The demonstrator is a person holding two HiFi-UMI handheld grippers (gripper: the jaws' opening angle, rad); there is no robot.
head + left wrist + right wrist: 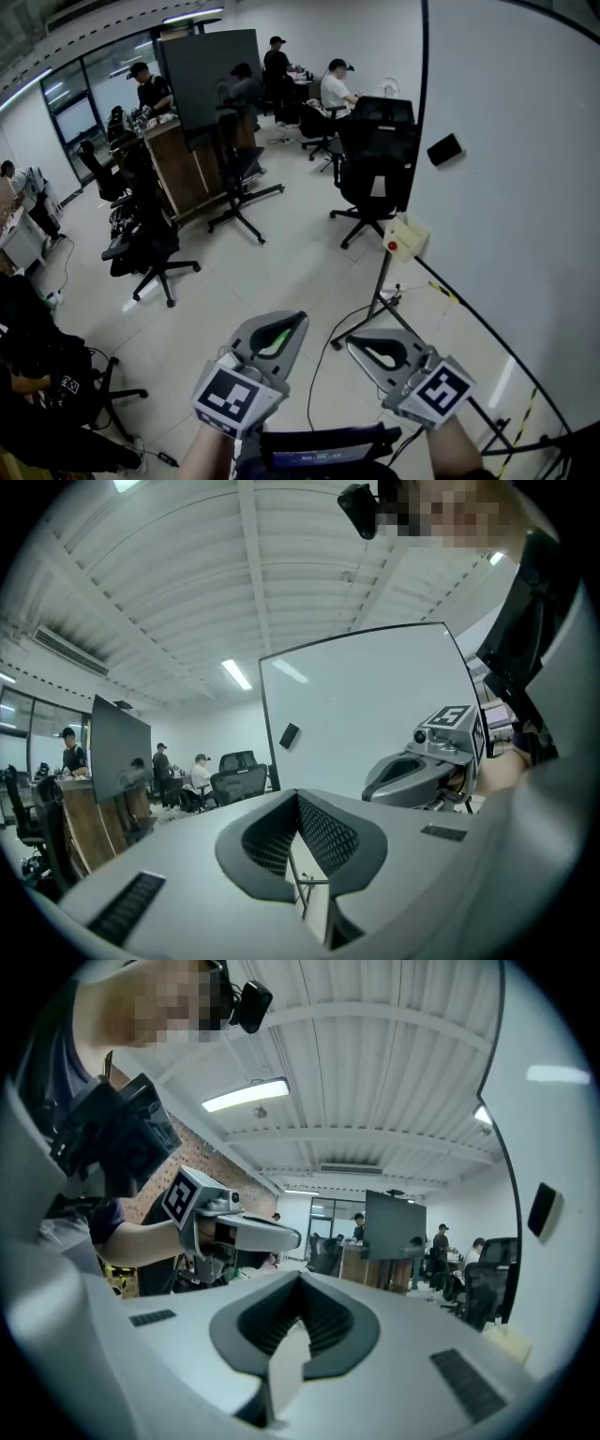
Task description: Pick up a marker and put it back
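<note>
No marker shows in any view. In the head view my left gripper (289,321) and right gripper (354,345) are held side by side low in the picture, above the tiled floor, both pointing roughly level. Each has its jaws together with nothing between them. The left gripper view looks past its shut jaws (298,797) at a large whiteboard (375,705), with the right gripper (422,766) beside it. The right gripper view shows its shut jaws (300,1277) and the left gripper (239,1232) to the left. A black eraser (444,149) sticks to the whiteboard (506,187).
The whiteboard's stand carries a beige box (407,234) with a red button, and a cable (342,323) runs over the floor below it. Black office chairs (375,169) (150,248) stand ahead. Several people sit and stand at desks near a dark panel (211,75) at the back.
</note>
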